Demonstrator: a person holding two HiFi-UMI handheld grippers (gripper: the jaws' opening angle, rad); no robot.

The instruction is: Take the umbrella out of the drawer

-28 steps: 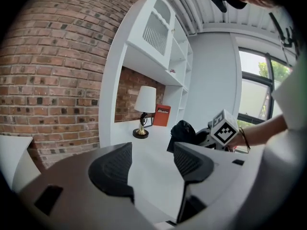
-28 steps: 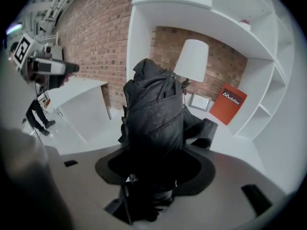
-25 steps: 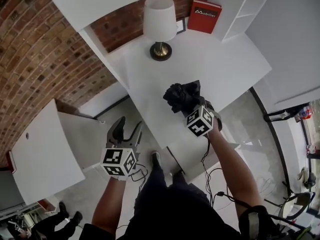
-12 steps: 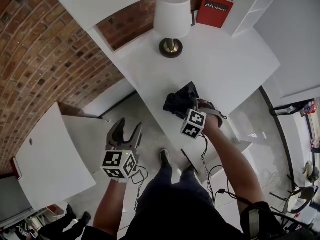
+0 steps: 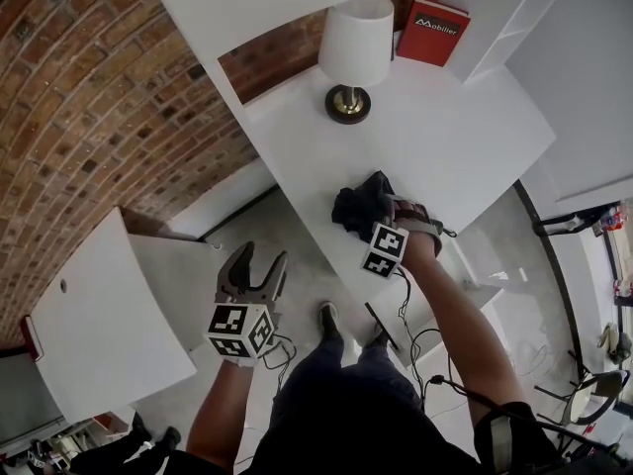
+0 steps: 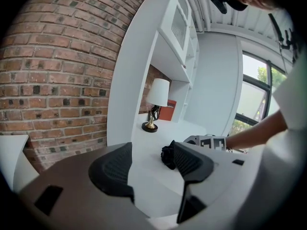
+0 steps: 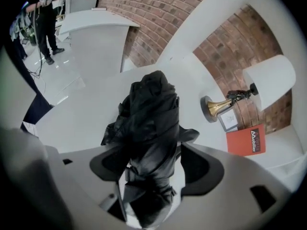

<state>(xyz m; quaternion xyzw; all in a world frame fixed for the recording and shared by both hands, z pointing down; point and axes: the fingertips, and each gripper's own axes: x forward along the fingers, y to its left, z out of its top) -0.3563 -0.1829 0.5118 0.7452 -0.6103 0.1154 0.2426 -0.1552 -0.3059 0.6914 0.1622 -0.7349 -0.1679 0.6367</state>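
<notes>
A black folded umbrella lies on the white desk near its front edge. My right gripper points steeply down over it. In the right gripper view the umbrella runs between the jaws of that gripper, which are opening; a slit of white shows beside the right pad. My left gripper hangs open and empty over the floor, left of the desk. In the left gripper view, its jaws frame the umbrella and the right gripper's marker cube farther off.
A brass-footed lamp and a red book stand at the desk's back, by a white shelf unit. A brick wall runs along the left. A low white cabinet stands left of my left gripper. Cables hang by the person's legs.
The right gripper has come down and rolled, and the umbrella that it carried above the desk now rests on the desktop. Its jaws have widened. The left gripper has shifted slightly.
</notes>
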